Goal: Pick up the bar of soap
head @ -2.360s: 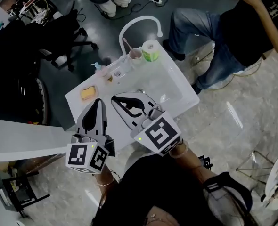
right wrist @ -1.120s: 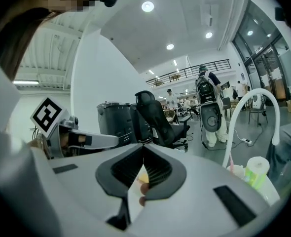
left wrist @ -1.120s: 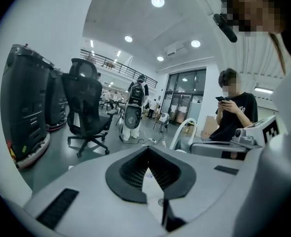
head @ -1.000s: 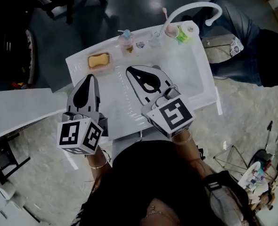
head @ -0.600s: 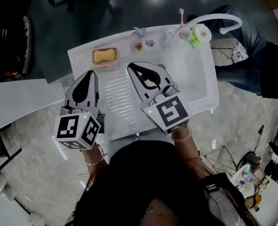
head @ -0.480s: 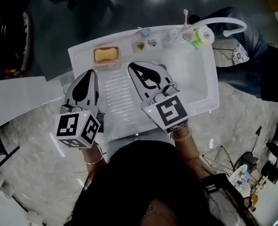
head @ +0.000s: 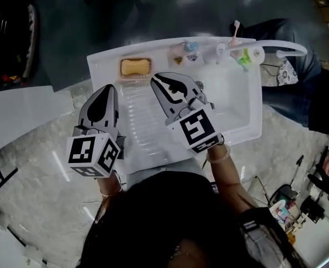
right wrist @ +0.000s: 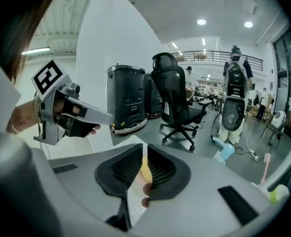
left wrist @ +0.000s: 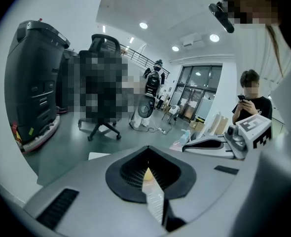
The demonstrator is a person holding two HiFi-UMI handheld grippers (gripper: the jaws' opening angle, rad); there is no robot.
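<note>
A yellow bar of soap [head: 135, 67] lies in a shallow dish at the back left of the white sink unit [head: 248, 128]. My left gripper [head: 105, 89] hovers over the sink's left edge, just in front of the soap, its jaws shut and empty. My right gripper [head: 161, 78] hangs over the ribbed drainboard, right of the soap, also shut with nothing in it. A sliver of soap [left wrist: 146, 174] shows through the slit behind the left gripper [left wrist: 146, 150]. The soap [right wrist: 144, 171] shows likewise behind the right gripper [right wrist: 144, 146].
Along the sink's back rim stand a blue-capped pump bottle [head: 189, 47], a cup with a toothbrush [head: 233, 36], a green and white cup [head: 249, 55] and a curved white faucet [head: 290, 46]. The basin [head: 231, 96] lies right. A seated person [head: 315, 88] and an office chair [right wrist: 177, 107] are nearby.
Both grippers have come down and forward over the sink, closer to the soap. Their jaws stay shut. The head view has swung, so the sink now lies squarer in the picture.
</note>
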